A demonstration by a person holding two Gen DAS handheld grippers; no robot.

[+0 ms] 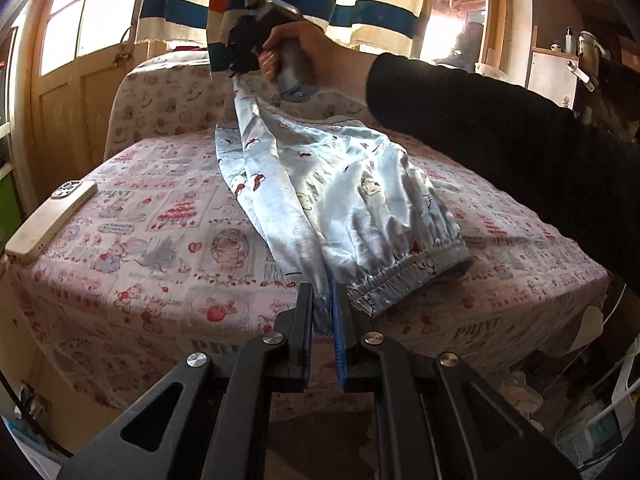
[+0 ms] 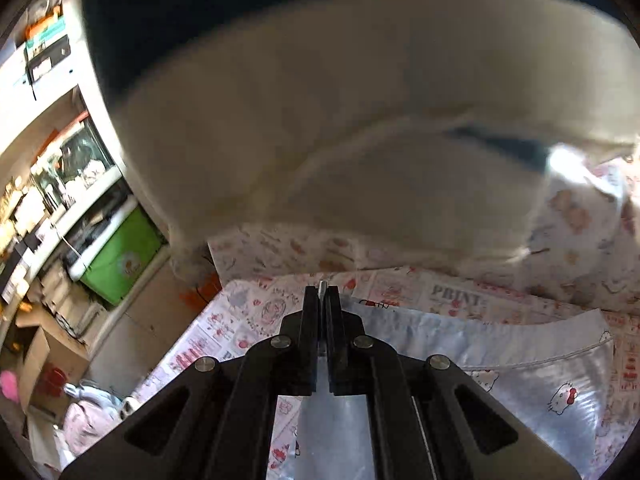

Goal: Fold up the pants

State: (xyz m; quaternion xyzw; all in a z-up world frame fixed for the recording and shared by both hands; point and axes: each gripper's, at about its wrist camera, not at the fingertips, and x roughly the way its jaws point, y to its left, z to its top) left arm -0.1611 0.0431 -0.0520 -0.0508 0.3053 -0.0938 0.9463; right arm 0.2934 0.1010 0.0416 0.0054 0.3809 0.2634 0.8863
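Light blue satin pants with a cartoon cat print lie on a table under a pink printed cloth. The elastic waistband faces me. My left gripper is shut on a fold of the pants beside the waistband. The right gripper, held in a hand at the far end, lifts the leg end off the table. In the right wrist view the right gripper is shut on a thin edge of the pants, and the pants lie below it.
A phone in a pale case lies on the table's left edge. A striped curtain hangs close behind the right gripper. A cushioned chair back stands at the table's far side. Clutter and a green box stand beside the table.
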